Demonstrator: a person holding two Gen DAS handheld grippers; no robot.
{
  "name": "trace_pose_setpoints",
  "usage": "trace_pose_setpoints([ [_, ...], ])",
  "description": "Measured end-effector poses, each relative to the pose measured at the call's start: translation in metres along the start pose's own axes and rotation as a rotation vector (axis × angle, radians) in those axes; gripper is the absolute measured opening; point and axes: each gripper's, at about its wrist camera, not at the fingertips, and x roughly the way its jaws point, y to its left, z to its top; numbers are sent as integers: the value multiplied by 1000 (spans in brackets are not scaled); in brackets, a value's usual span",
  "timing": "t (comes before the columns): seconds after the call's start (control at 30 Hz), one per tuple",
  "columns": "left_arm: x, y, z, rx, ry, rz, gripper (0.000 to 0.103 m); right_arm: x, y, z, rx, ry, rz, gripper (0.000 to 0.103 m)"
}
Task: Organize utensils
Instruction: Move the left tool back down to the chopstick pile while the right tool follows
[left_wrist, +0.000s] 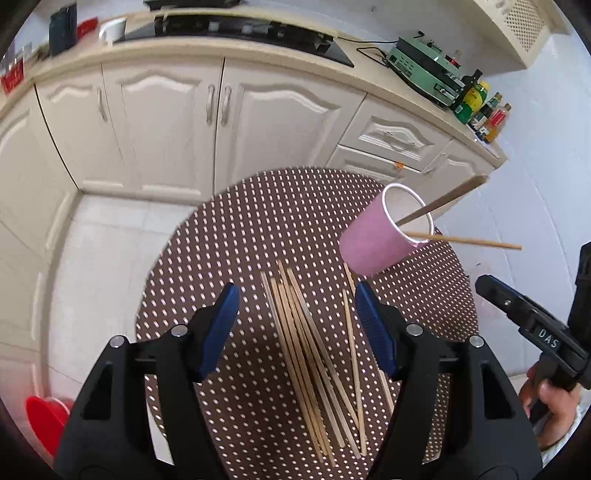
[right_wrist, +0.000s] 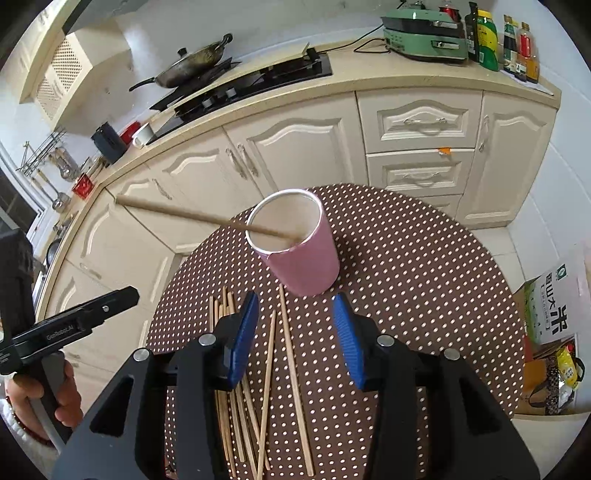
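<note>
Here chopsticks (left_wrist: 314, 354) lie loose beside the pink cup (left_wrist: 380, 236) on the table (left_wrist: 229, 229).

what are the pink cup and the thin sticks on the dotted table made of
Pink cup: likely paper, matte with a white inside and rolled rim. Thin sticks: probably bamboo or wood, pale tan, unvarnished look.

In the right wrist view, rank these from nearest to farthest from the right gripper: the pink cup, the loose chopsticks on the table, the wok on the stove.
1. Loose chopsticks: on the dotted table, directly under and between the open right gripper fingers.
2. Pink cup: just beyond the fingertips, on the table.
3. Wok: far off on the stove, upper left.
</note>
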Motion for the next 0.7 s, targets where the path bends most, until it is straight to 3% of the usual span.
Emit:
trace_pose_setpoints([
  [0.37,71,17,-31,4,196,120,64,43,2,-28,-31,131,-3,40],
  [0.7,117,22,-39,19,296,200,60,76,0,-37,-40,214,5,40],
])
